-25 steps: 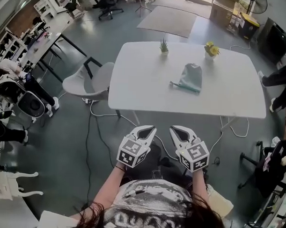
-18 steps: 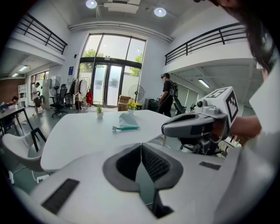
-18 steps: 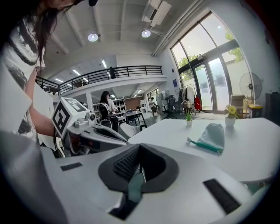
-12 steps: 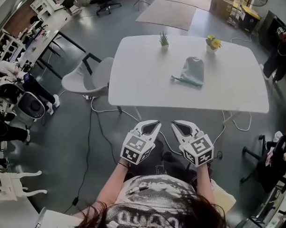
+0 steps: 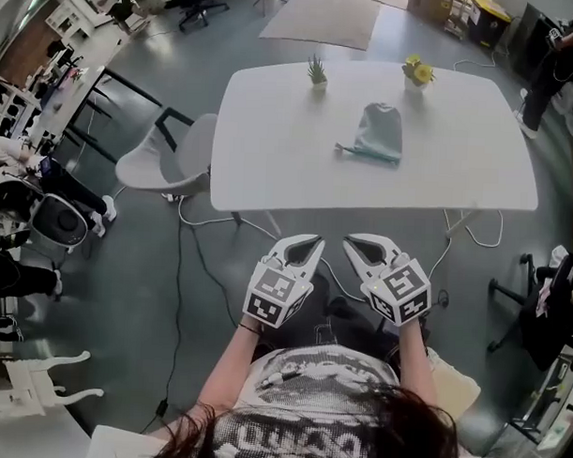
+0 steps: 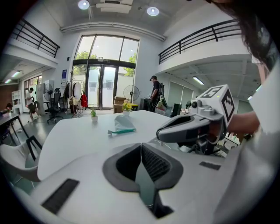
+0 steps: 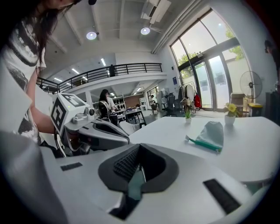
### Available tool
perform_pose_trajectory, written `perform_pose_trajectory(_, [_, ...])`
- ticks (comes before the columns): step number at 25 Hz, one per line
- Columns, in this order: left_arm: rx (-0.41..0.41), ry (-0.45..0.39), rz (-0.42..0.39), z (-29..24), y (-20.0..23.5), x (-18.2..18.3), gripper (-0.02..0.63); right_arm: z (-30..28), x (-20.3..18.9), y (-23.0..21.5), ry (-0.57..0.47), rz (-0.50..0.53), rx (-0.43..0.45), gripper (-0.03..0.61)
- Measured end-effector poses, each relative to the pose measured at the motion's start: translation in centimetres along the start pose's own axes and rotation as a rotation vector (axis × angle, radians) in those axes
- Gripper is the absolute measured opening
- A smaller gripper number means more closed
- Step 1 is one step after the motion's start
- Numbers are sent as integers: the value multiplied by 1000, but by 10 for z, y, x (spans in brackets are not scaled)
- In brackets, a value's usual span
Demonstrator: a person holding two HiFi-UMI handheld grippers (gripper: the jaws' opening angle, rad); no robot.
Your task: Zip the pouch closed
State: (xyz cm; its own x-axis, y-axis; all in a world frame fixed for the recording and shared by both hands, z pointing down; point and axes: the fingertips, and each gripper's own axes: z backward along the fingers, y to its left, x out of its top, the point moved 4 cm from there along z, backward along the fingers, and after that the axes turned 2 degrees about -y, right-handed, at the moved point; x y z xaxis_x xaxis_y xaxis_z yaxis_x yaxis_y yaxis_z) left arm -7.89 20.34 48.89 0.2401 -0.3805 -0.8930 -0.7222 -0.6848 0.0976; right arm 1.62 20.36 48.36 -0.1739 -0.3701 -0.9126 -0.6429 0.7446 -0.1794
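Note:
A pale grey-green pouch (image 5: 377,132) with a teal zipper edge lies on the white table (image 5: 270,157), towards its far middle. It also shows in the left gripper view as the pouch (image 6: 121,124) and in the right gripper view as the pouch (image 7: 211,134). Both grippers hang side by side in front of the person's chest, short of the table's near edge. The left gripper (image 5: 311,243) is shut with nothing in it. The right gripper (image 5: 352,243) is shut and holds nothing as well.
Two small potted plants stand at the table's far edge: a green one (image 5: 316,74) and a yellow-flowered one (image 5: 416,73). A white chair (image 5: 162,163) stands left of the table. Cables (image 5: 188,239) trail on the grey floor. A person (image 5: 555,54) stands at the far right.
The table and pouch sit slightly higher and further left in the head view. Both grippers have kept their place and stayed shut.

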Motion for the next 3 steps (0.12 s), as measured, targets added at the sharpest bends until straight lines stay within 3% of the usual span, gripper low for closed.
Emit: perform_pose_trajectory(3, [5,-4,0,-2,1,0,15,-1,-1,-2,4,9,2,-11])
